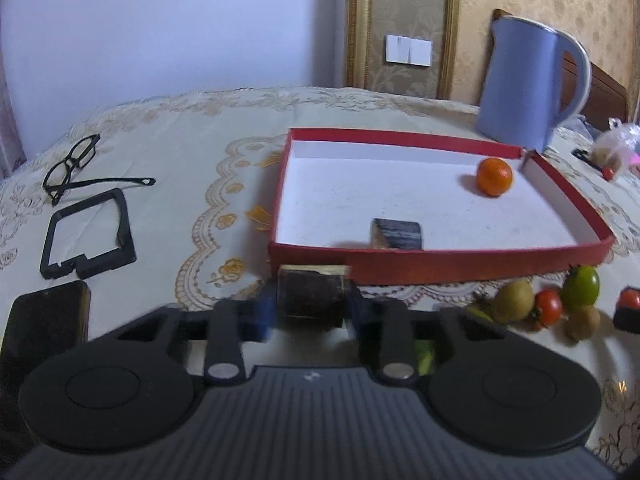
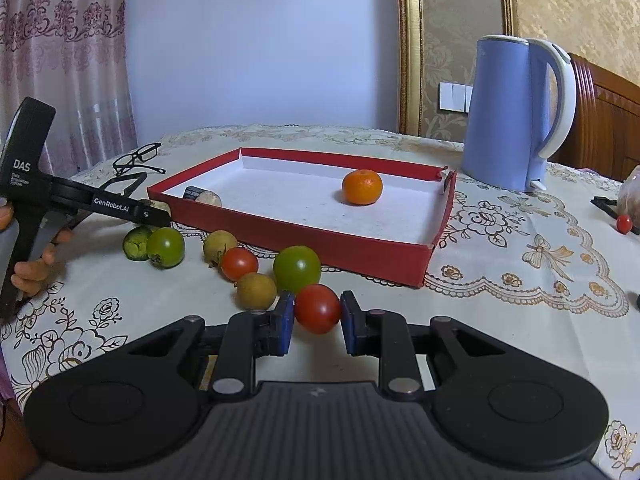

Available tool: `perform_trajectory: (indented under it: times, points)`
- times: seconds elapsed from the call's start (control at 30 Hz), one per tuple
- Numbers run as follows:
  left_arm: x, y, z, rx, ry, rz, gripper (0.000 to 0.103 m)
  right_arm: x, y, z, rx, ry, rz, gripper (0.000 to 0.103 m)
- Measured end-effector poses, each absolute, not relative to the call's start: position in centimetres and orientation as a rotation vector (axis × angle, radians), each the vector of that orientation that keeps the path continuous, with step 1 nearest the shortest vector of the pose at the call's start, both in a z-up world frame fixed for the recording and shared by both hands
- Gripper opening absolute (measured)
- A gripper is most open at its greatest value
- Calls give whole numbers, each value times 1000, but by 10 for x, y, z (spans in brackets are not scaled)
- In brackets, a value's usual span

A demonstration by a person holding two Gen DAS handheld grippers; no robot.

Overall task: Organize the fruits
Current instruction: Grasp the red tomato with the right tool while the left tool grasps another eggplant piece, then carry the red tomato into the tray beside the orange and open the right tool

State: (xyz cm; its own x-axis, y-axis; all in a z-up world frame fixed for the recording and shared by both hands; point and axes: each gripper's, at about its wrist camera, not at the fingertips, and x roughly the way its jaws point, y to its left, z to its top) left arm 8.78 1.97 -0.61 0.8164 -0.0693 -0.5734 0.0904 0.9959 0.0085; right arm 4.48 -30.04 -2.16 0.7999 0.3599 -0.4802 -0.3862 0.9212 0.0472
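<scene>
- The right gripper (image 2: 317,322) is sitting low over the table (image 2: 500,280), its jaws part-open around a red tomato (image 2: 318,308); the blue pads (image 2: 285,322) are lying just beside the skin on both sides, and whether they are touching it cannot be told
- The left gripper (image 1: 311,300) is holding a dark, cut cylindrical piece (image 1: 310,294) between closed jaws, right at the near wall of the red box (image 1: 440,266)
- The box is already carrying an orange (image 2: 362,187) toward its far right corner and a second dark cut piece (image 1: 396,233) by its near wall
- Loose fruit is waiting in front of the box: two green tomatoes (image 2: 297,268), (image 2: 165,247), another red tomato (image 2: 239,263), several small brown-yellow fruits (image 2: 256,290) and a dark green one (image 2: 136,244)
- Judgement for the right-hand step: closing gently and evenly is advisable, since a round, smooth tomato is likely to squirt forward or bruise under a hard pinch; the pads should be meeting it at its widest line
- The nearest green tomato and brown-yellow fruit are lying close beside the left pad, so a straight upward lift should be avoiding a knock that sets them rolling
- Judgement for the left-hand step: the piece needs lifting clear of the box wall before release
- A blue kettle (image 2: 516,116) is standing behind the box; glasses (image 1: 74,166) and a phone (image 1: 44,320) are lying well to the left
</scene>
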Motion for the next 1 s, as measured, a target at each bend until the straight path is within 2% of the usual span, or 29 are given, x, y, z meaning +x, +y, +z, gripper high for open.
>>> perform_trajectory:
  times: [0.63,1.0]
  points:
    - [62,24,9,-67,497,46,29,42,-290,-9,-78,457,405,24]
    - [63,25,-2,-113,490,93,29,55,-277,4,-100,424,414,24]
